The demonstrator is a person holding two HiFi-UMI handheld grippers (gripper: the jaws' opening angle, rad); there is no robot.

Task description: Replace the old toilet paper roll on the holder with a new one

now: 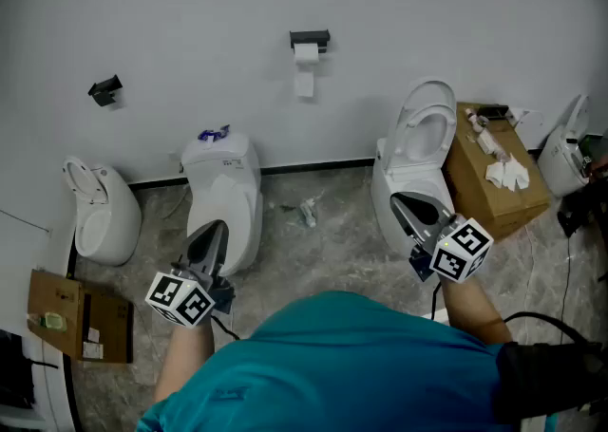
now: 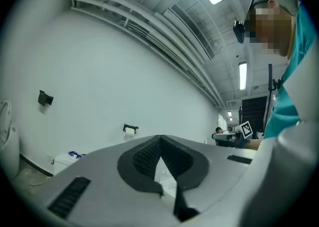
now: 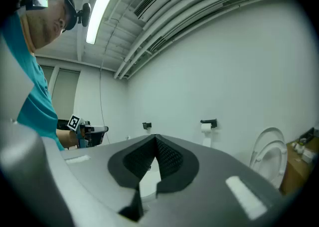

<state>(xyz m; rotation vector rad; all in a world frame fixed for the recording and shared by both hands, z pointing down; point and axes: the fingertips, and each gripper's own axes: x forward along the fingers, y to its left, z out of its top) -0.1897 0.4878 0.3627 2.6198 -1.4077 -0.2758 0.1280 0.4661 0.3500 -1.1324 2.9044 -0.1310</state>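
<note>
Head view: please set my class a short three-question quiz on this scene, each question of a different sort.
1. True or false: the toilet paper holder on the wall carries a roll.
2. What is between the jaws of the right tool? A. a new roll B. nothing, the jaws are shut C. a cardboard tube
3. Fill in: the cardboard box stands beside a toilet whose lid is ____.

Key: 1 true; 2 B; 3 raised.
</note>
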